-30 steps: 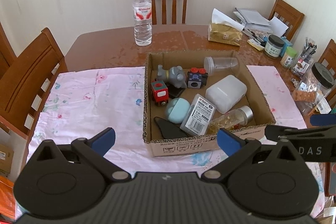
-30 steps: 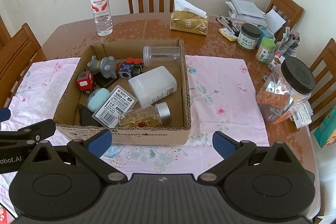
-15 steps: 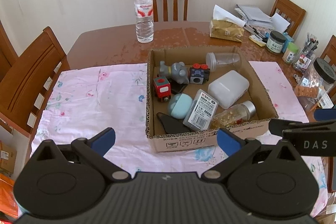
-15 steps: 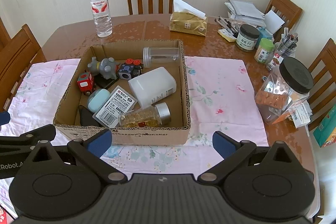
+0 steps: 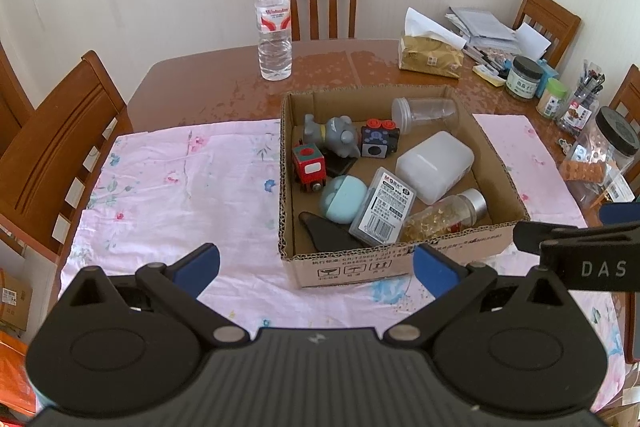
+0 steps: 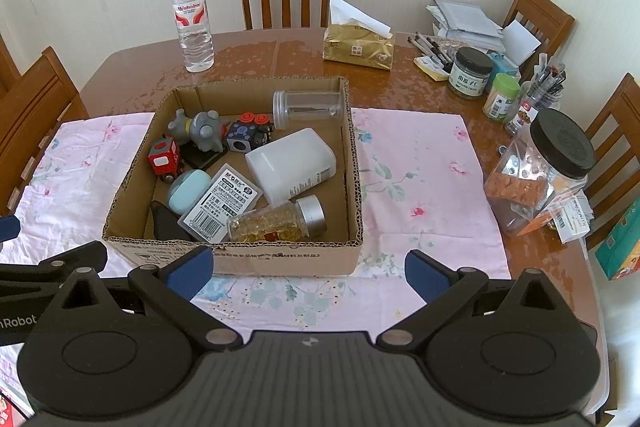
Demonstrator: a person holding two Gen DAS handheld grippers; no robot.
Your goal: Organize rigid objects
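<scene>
Both grippers are held above the near edge of the table (image 5: 208, 87), with nothing between the fingers. The fingers of the left gripper (image 5: 316, 265) are spread wide; the fingers of the right gripper (image 6: 308, 269) are likewise spread wide.

The rigid objects are gathered in an open cardboard box (image 6: 352, 163) on a pink floral cloth (image 5: 180, 187). The box lies ahead of the left fingers, toward their right side, and ahead of the right fingers, toward their left side. In it are seen a white plastic container (image 6: 290, 163), a clear jar (image 6: 308, 107) on its side, a glass bottle with a metal cap (image 6: 276, 221), a flat labelled case (image 6: 224, 201), a pale blue case (image 6: 188, 189), a red toy train (image 6: 163, 157), a grey figurine (image 6: 200, 131) and a black cube (image 6: 248, 139).

This arrangement fits either a box waiting to be emptied and sorted, or a box into which the items have been collected; the step in hand cannot be settled.

Should any item be gripped, an approach from above is advised. Overlapping items, such as the labelled case leaning on its neighbours, are best taken from the top of the pile. Round, smooth items are judged liable to roll or slip, so they should be pinched across the body.
</scene>
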